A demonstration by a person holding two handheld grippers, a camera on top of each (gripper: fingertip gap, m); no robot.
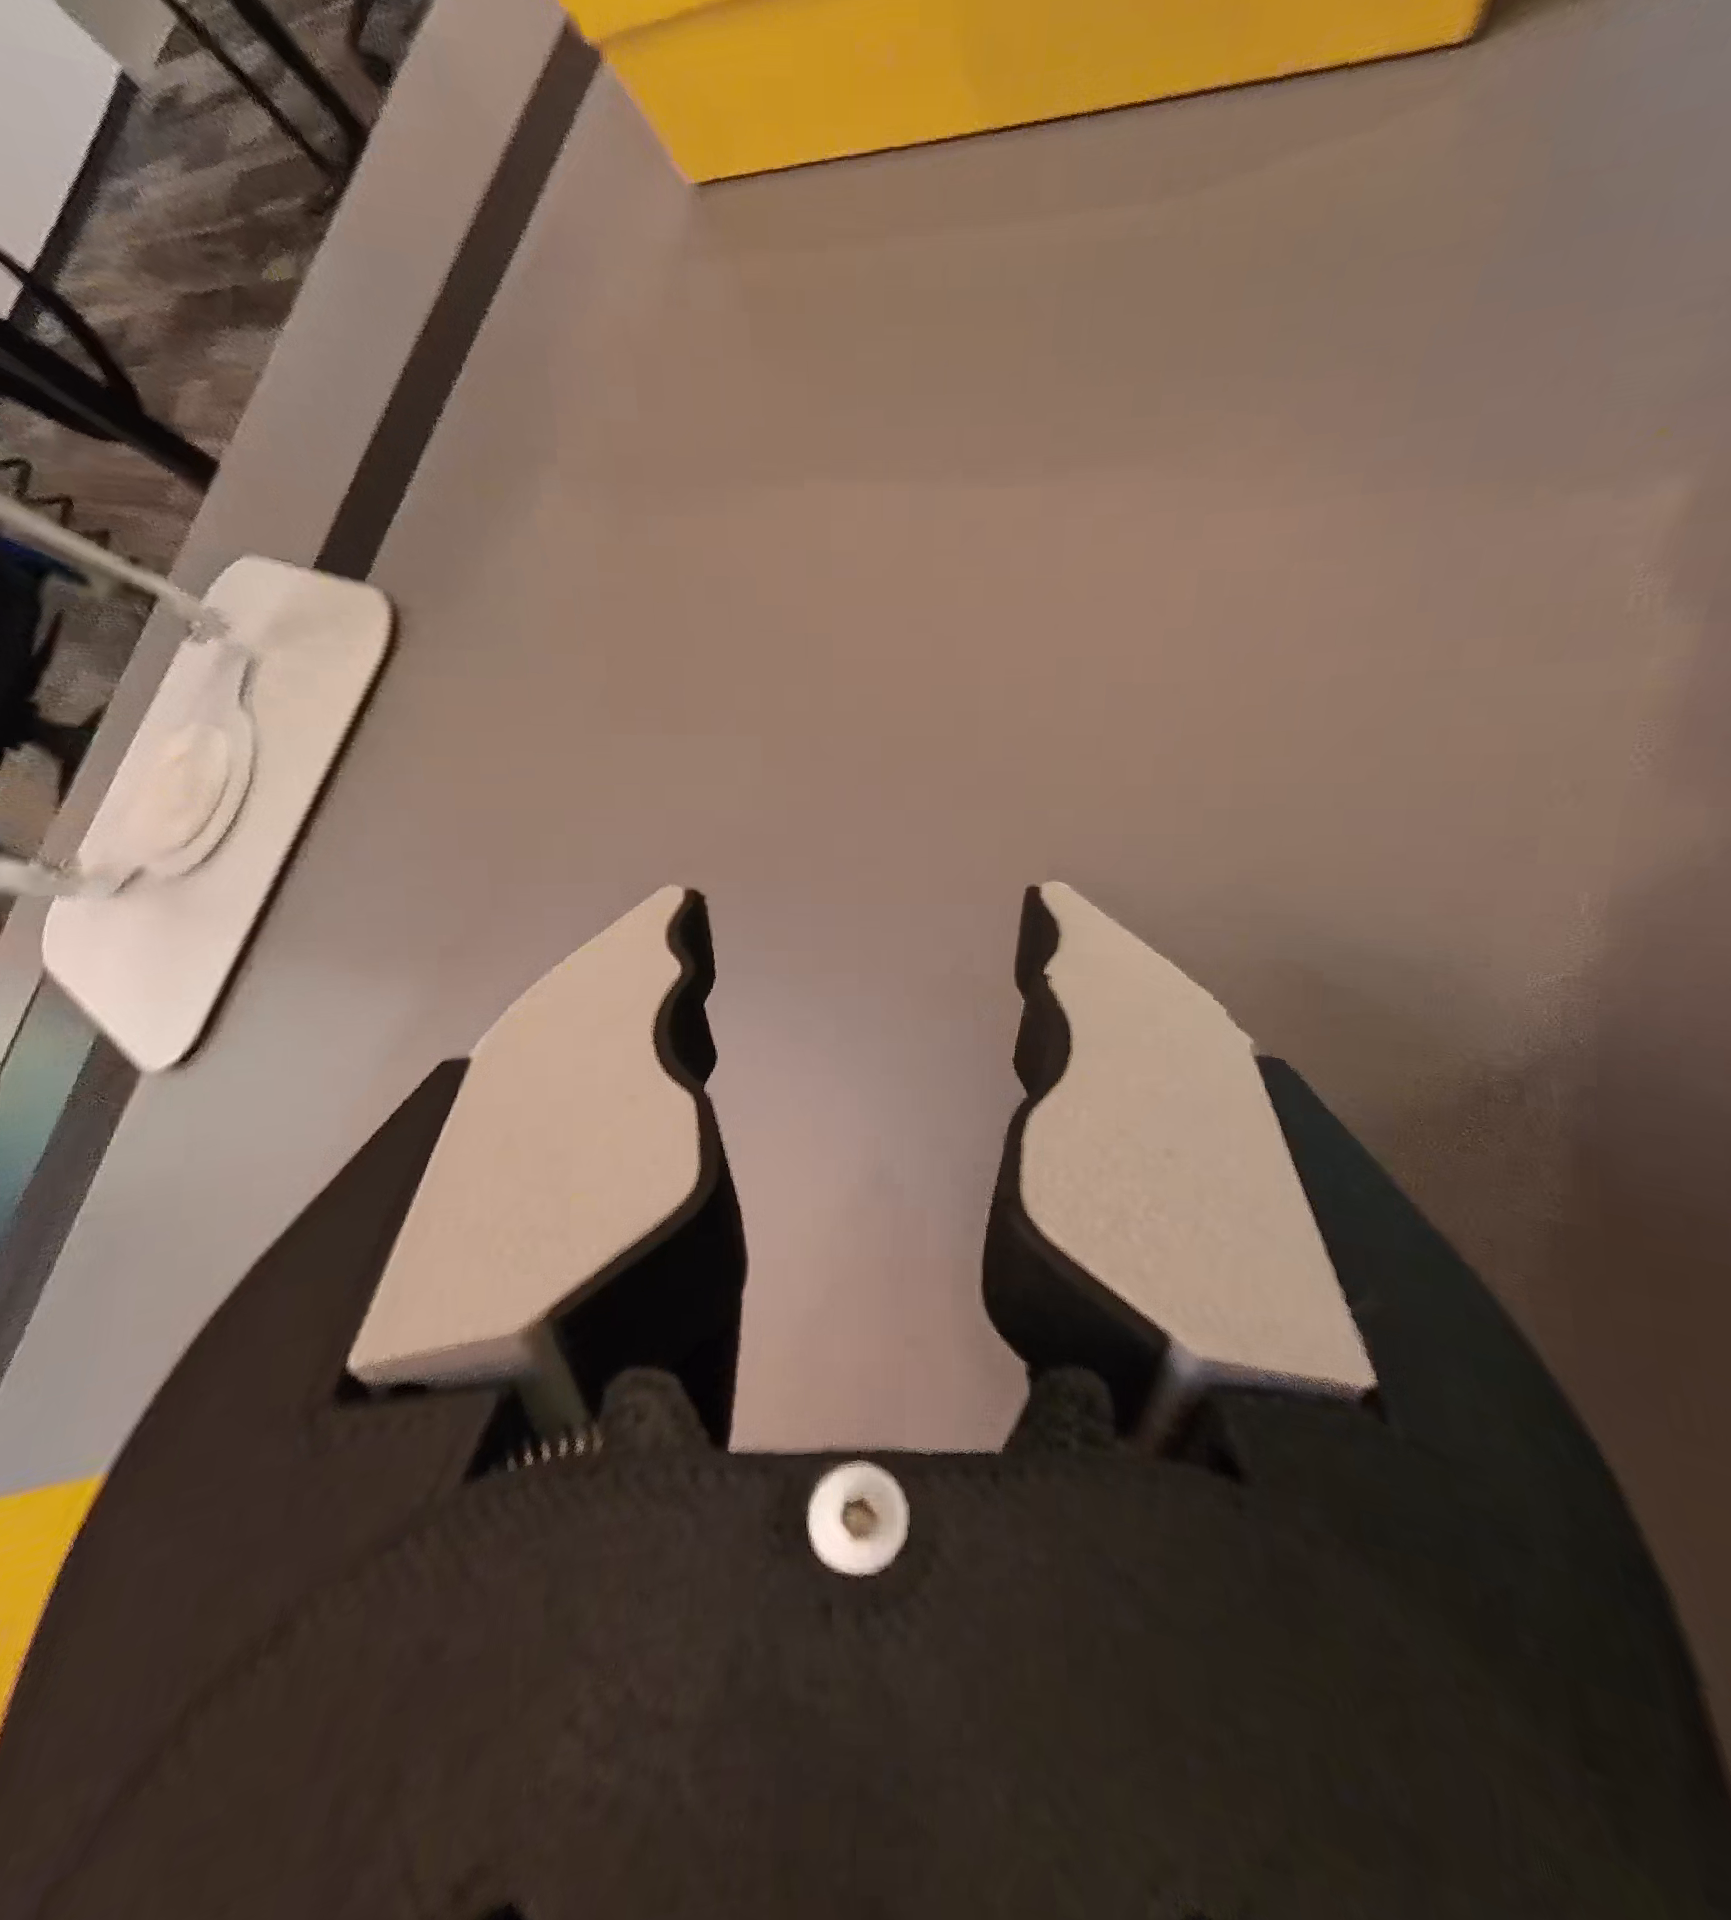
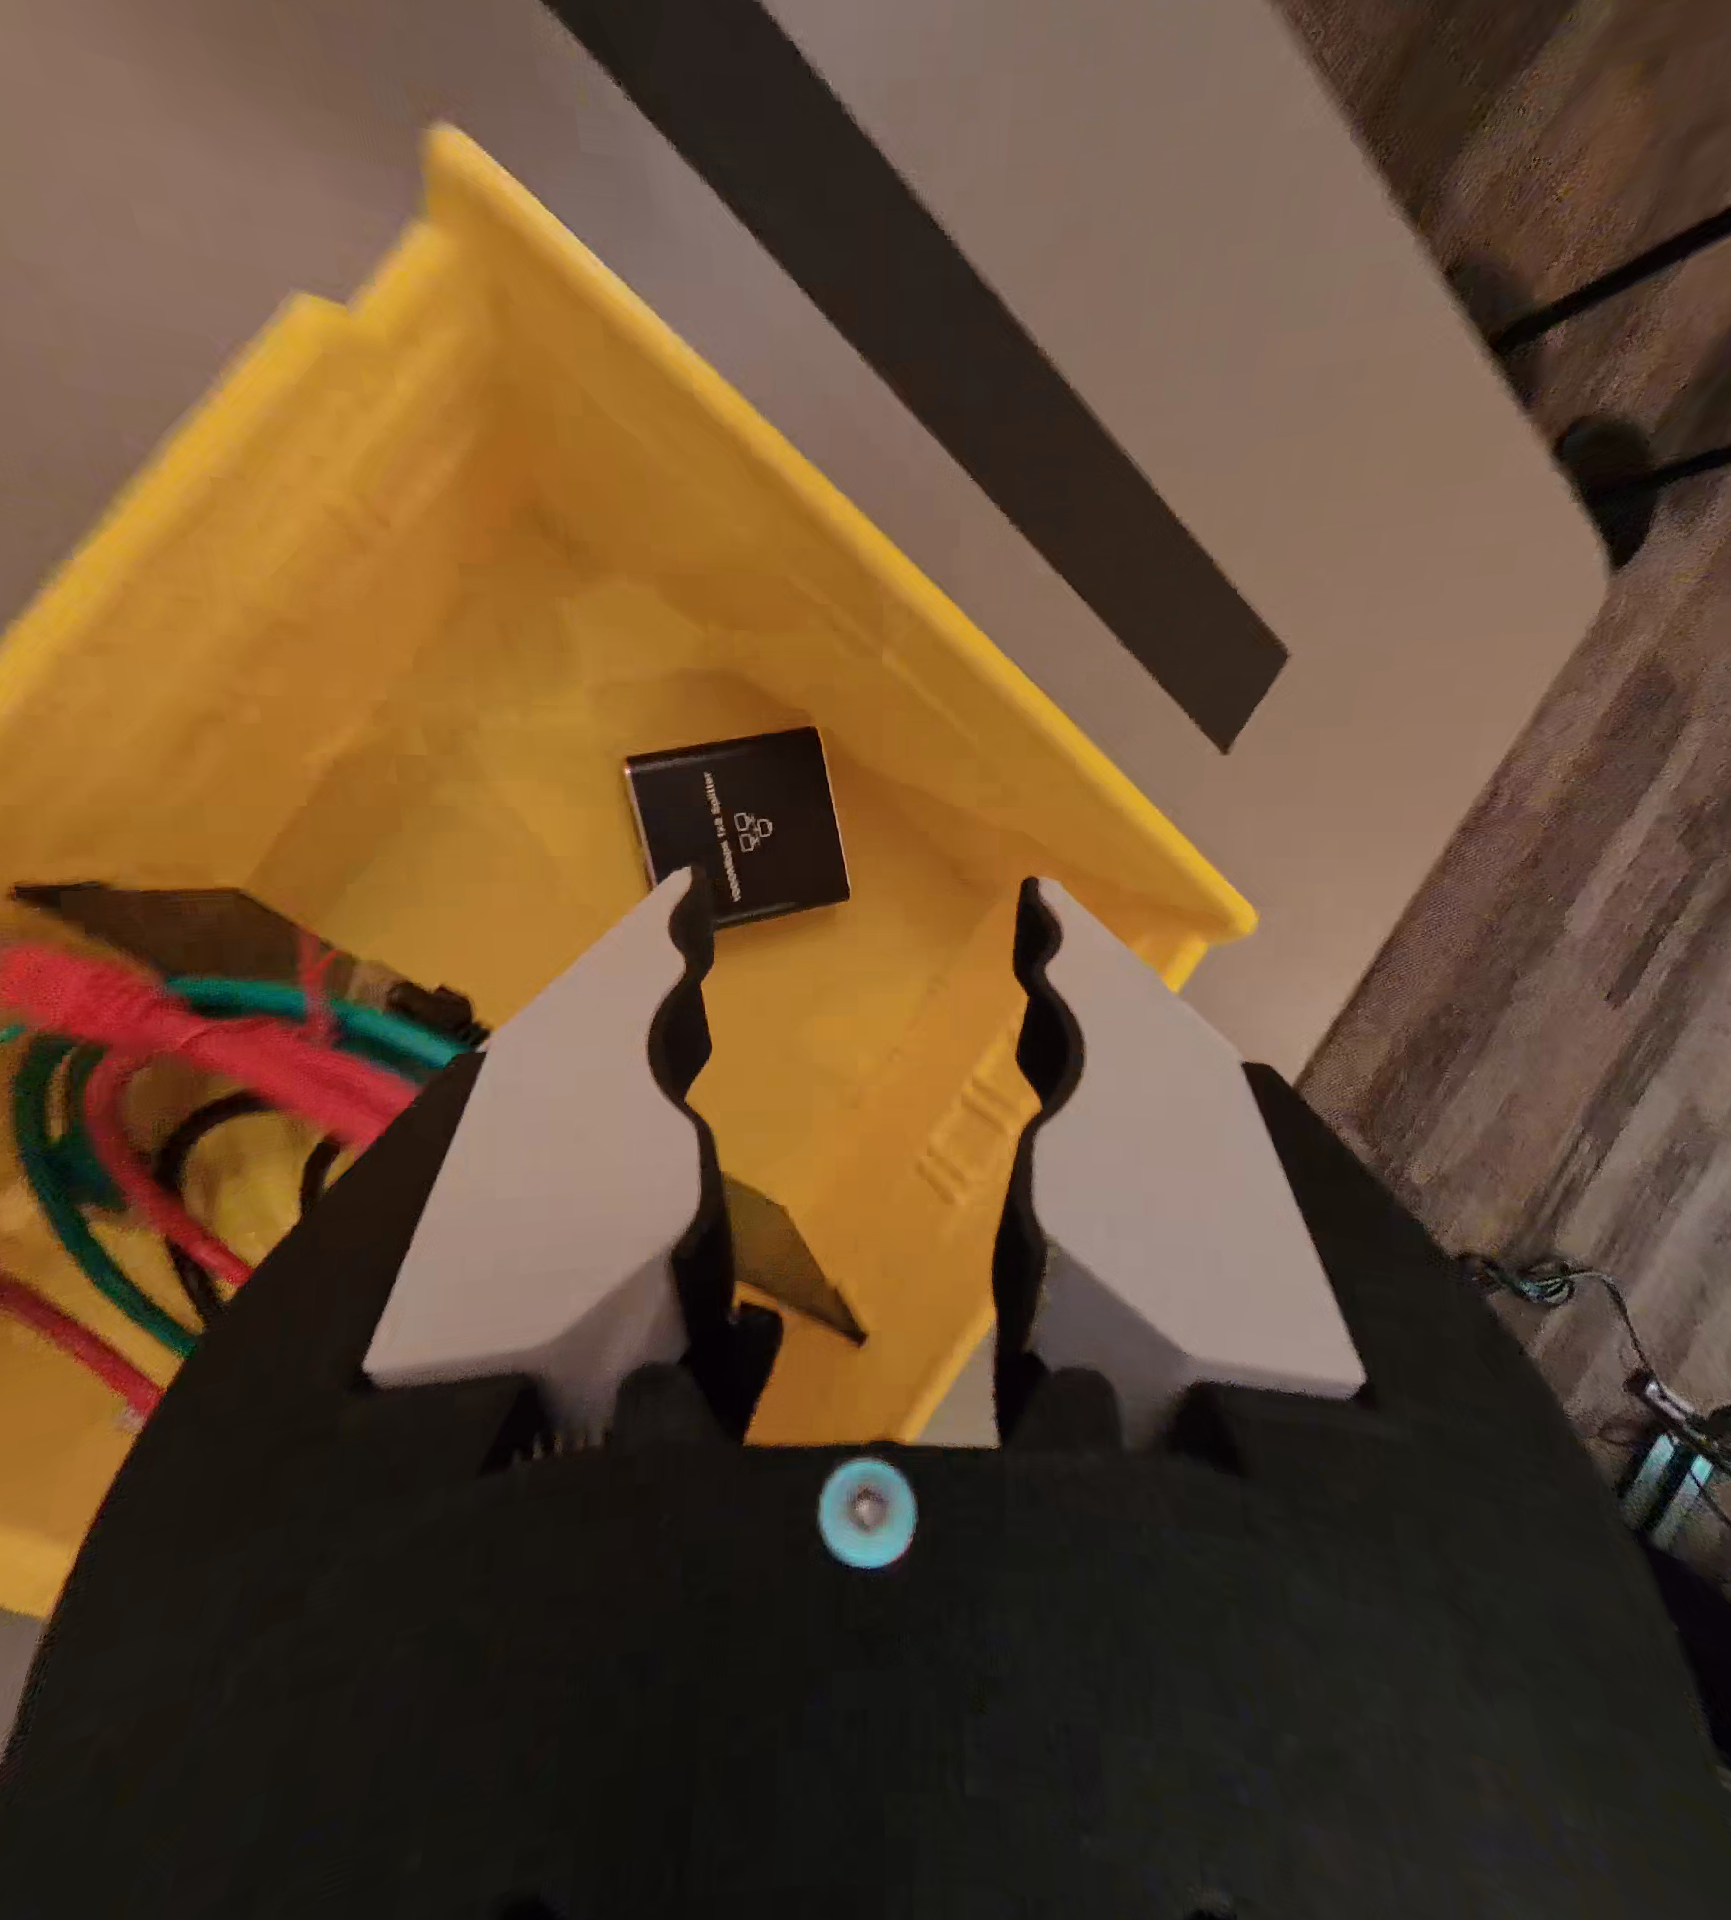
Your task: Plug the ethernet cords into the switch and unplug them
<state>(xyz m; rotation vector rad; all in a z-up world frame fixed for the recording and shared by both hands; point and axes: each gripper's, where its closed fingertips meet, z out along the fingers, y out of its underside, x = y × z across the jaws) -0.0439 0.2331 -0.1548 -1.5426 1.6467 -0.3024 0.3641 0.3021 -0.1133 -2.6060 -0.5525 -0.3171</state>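
In the right wrist view a small black box, the switch [image 2: 738, 826], lies flat on the floor of a yellow bin [image 2: 404, 623]. Red cords [image 2: 206, 1039] and green cords [image 2: 61, 1195] lie tangled at the bin's left side. My right gripper [image 2: 866, 904] is open and empty, above the bin, its left fingertip [image 2: 679, 894] over the switch's near edge. My left gripper [image 1: 866, 914] is open and empty above the bare grey table [image 1: 1048, 520]. No cord or switch shows in the left wrist view.
A yellow bin [image 1: 996, 73] stands at the far edge of the left wrist view. A white rectangular stand base [image 1: 217, 810] with a clear mount sits at the table's left edge. A black strip [image 2: 944, 343] crosses the table beyond the bin. Wood-pattern floor [image 2: 1619, 935] lies to the right. Across from one pair of fingers to the other is roughly 40 cm.
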